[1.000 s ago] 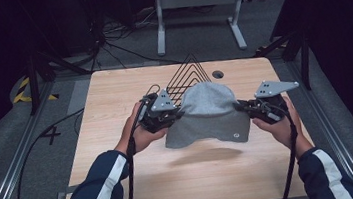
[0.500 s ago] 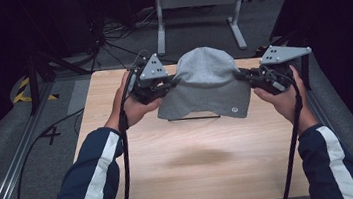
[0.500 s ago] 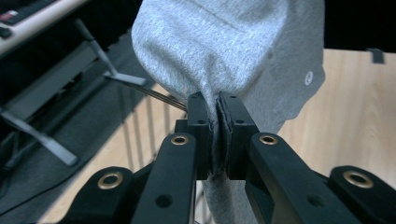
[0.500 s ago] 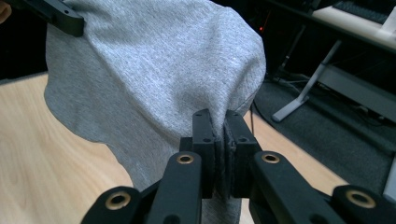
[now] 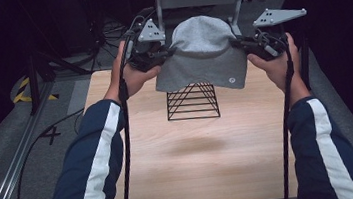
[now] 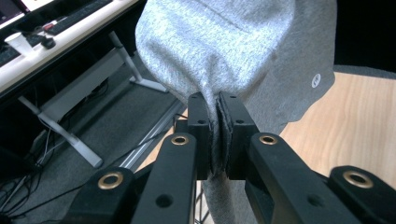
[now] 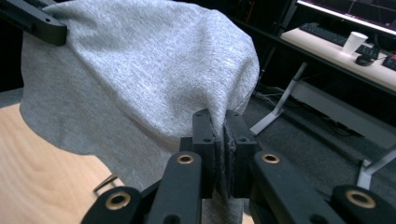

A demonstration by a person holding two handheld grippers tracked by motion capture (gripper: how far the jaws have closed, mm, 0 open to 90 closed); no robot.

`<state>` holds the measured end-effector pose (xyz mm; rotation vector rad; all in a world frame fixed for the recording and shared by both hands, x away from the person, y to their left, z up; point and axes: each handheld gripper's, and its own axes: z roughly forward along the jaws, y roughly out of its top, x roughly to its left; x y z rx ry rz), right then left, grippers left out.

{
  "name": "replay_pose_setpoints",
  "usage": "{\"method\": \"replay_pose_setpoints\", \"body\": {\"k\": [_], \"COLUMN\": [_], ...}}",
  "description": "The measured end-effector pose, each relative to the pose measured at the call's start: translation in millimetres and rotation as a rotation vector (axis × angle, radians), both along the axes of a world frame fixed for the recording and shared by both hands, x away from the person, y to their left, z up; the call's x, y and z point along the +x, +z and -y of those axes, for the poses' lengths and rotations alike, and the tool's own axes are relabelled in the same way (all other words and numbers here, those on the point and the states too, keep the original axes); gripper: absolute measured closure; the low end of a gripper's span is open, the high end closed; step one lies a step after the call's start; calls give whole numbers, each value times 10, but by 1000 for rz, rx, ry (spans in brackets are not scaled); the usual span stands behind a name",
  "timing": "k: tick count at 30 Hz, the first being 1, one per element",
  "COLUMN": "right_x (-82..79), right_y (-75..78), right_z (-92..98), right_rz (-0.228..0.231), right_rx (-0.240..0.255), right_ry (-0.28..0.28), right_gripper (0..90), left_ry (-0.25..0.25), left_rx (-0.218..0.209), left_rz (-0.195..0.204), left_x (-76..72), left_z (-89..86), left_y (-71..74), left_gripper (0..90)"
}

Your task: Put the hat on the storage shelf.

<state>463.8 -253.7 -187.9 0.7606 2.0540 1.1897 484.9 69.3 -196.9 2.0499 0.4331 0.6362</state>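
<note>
1. Your left hand holds the left gripper raised over the far edge of the wooden table. Its grey three-cornered plate sits on top and its cable trails down along your striped sleeve.
2. In the left gripper view, that gripper's jaws are pressed together on a fold of the grey beanie. The knit is squeezed thin between the two black pads and bunches out just above them.
3. From that pinch the beanie stretches across to your other gripper, held in the air between the two sets of jaws. Its rounded crown rises above them and its open hem hangs below.
4. A small round white logo sits near the hem, on the side closer to your right jaws.
5. Under the hanging hem stands a black wire stand, resting on the table. The fabric hangs above it; whether they touch cannot be told.
6. In the right gripper view, the right gripper's jaws are likewise clamped on the beanie's edge, with cloth pinched between the pads.
7. Your right hand holds that right gripper at about the same height as the left.
</note>
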Motion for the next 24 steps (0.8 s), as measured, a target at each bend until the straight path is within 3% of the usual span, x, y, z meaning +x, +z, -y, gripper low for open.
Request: {"method": "replay_pose_setpoints", "body": {"k": [5, 10, 17, 24], "right_x": [148, 297, 360, 274], "right_y": [24, -34, -106, -138], "right_z": [-56, -100, -109, -86], "right_rz": [-2, -19, -40, -43], "right_rx": [0, -7, -4, -4], "right_ry": [-15, -22, -8, 23], "right_gripper": [850, 850, 850, 850], "left_ry": [18, 21, 16, -8], "left_rx": [-17, -34, -43, -76], "left_rz": [-13, -51, -85, -87], "left_x": [163, 297, 350, 275], "left_z": [-7, 13, -42, -150], "left_y": [-9, -111, -256, -323], "left_gripper": [842, 843, 842, 843]}}
